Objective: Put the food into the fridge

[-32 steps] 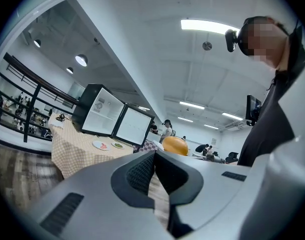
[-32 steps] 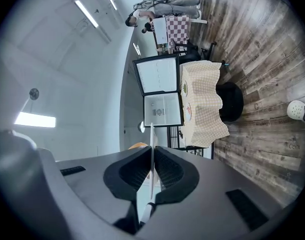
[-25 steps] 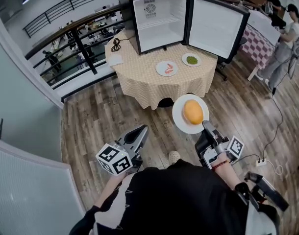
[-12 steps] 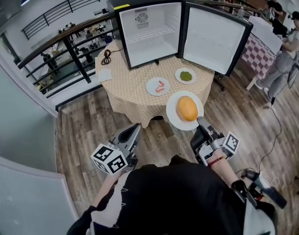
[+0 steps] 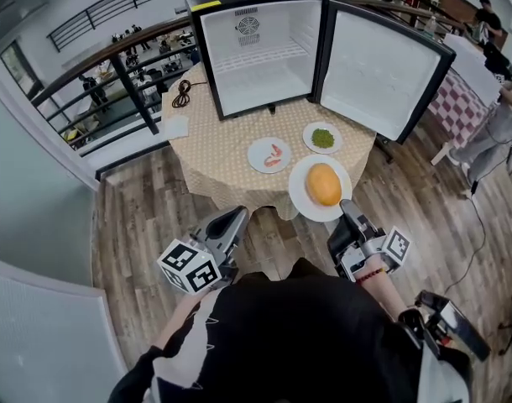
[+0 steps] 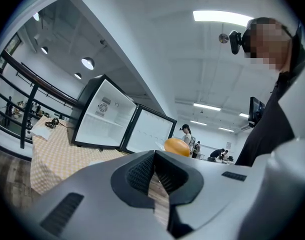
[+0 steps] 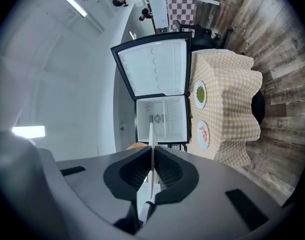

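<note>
My right gripper (image 5: pixel 347 209) is clenched on the rim of a white plate (image 5: pixel 304 198). In the right gripper view I see that rim edge-on, pinched between the pads. An orange lump of food (image 5: pixel 324 184) sits on the plate, which hangs in the air at the near edge of the table (image 5: pixel 214 145) with its yellow checked cloth. It is well short of the fridge (image 5: pixel 254 53), which stands at the table's far side, its door (image 5: pixel 380 57) swung wide. Between plate and fridge lie a small plate with pink food (image 5: pixel 269 154) and a small plate with green food (image 5: pixel 323 138). My left gripper (image 5: pixel 237 219) is empty, jaws closed together, held over the wooden floor (image 5: pixel 147 217) left of the plate.
</note>
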`<state>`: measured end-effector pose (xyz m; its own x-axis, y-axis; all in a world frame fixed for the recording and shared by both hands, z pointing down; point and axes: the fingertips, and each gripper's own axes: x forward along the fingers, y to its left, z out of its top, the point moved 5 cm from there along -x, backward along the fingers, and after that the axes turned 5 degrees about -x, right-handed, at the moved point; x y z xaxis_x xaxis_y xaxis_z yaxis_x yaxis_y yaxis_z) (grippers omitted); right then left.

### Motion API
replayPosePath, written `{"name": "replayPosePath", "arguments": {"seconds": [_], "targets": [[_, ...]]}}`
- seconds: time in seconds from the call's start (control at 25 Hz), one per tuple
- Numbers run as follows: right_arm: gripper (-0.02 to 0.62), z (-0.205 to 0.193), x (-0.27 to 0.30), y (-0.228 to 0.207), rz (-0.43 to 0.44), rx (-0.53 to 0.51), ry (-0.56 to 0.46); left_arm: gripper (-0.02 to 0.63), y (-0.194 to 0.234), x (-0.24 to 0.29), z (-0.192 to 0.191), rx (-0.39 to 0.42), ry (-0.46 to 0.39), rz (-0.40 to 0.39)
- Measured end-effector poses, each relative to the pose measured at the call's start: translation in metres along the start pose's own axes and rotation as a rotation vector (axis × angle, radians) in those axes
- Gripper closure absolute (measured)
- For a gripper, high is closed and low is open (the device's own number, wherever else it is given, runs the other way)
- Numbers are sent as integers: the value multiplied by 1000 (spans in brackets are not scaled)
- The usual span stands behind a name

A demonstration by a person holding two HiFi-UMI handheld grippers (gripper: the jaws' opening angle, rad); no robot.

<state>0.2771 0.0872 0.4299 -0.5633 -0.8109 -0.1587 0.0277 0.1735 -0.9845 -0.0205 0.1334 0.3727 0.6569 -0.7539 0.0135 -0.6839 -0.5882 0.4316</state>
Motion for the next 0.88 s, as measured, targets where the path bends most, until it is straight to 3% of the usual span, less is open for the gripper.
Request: {"name": "replayPosePath", "arguments": {"seconds": [0.28,0.88], "targets": [[569,17,16,-11,-19,32,-21,592,17,22,2,1,25,31],[569,28,62,-43,-76,88,-43,592,59,51,7,-20,68,5]]}}
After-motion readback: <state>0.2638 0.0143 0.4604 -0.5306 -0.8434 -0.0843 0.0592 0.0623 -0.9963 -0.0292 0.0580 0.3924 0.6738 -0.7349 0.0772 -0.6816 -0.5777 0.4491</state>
